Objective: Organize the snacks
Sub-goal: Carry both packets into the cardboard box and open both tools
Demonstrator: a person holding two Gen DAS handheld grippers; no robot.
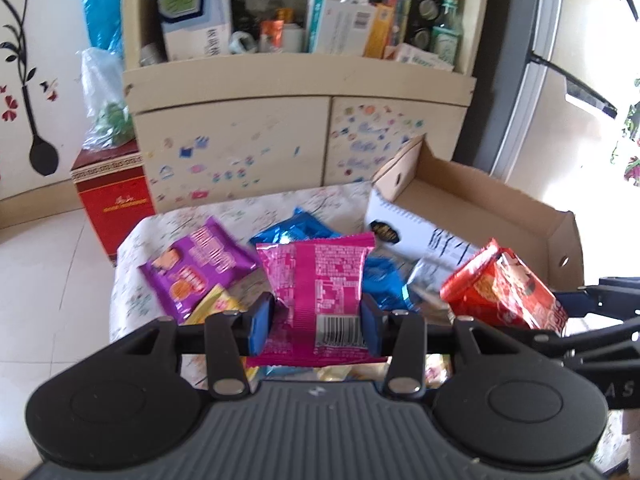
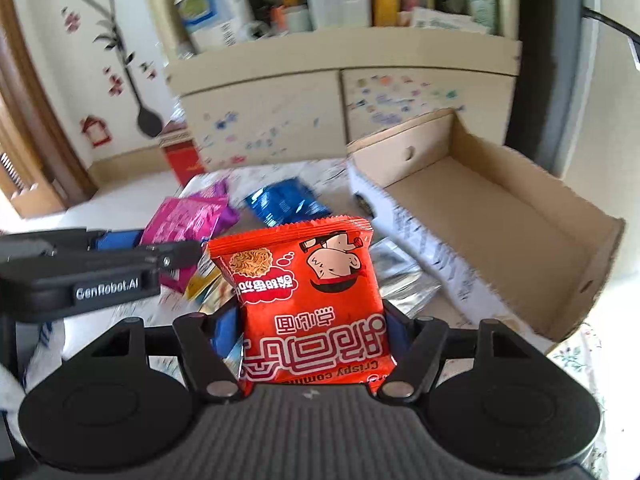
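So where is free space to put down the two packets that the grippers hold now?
The cardboard box floor looks bare between its walls: the best room. The table has a bare strip along its far edge, behind the purple packet and blue packet. The middle is crowded with packets around the held pink packet and red packet.

we see glossy crinkled foil on the pink packet (image 1: 320, 280) in our left claw (image 1: 316, 322); matt brown cardboard box (image 2: 500, 216) beyond our right claw (image 2: 308, 332).

Red packet's (image 2: 312, 304) lower edge behind the gripper body; blue packet (image 2: 286, 202) motion-blurred.
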